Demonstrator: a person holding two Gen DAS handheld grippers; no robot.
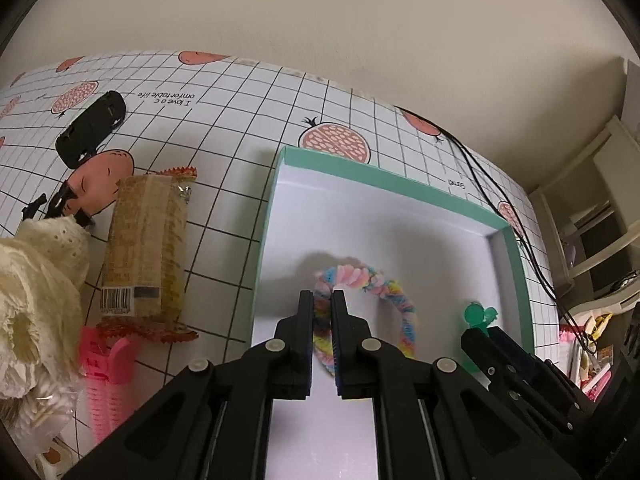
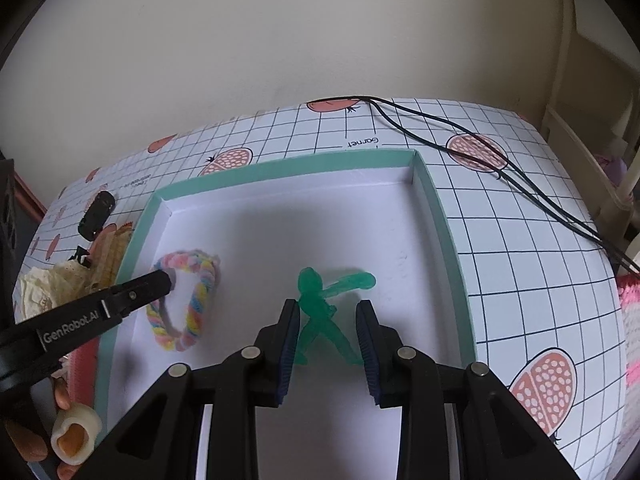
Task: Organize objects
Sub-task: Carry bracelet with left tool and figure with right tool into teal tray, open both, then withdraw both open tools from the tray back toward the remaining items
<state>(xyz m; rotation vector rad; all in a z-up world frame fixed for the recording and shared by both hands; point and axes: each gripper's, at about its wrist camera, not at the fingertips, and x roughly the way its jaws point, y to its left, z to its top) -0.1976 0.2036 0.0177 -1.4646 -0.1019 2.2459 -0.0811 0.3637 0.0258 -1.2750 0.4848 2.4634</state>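
**Two items in the teal box, both grippers at the release stage**

Surface: gridded tablecloth (image 2: 500,240) printed with pomegranates, against a plain cream wall. Landmark: shallow teal-rimmed box (image 2: 440,216) with a white floor, centred on the cloth.

Inside the box, left part: pastel twisted hair tie (image 1: 400,304), a loop lying on the floor. Left gripper (image 1: 322,300) narrowed on its near-left strand, jaws almost together with the strand between them. Inside the box, right of the loop: green plastic clip (image 2: 320,312), lying flat. Right gripper (image 2: 328,308) spread wide astride it, left pad touching or just beside the clip, right pad apart from it; nothing held.

Step in hand, judged: setting the hair tie down. Best done by opening the jaws fully before lifting, then drawing straight up so fuzz does not snag on a pad and drag the loop; likewise lifting the right gripper clear without nudging the clip.

Left of the box, outside: wrapped biscuit packet (image 1: 144,248), black case (image 1: 90,128), cream lace fabric (image 1: 36,280), pink hair roller (image 1: 104,376). Right of the box: two black cables (image 2: 520,184).

Left wrist view only: packet barcode, roller, strand between the jaws. Right wrist view only: whole loop and clip outline, the wide jaw gap, fingers (image 2: 28,444) near a cream ring-shaped object (image 2: 74,436).
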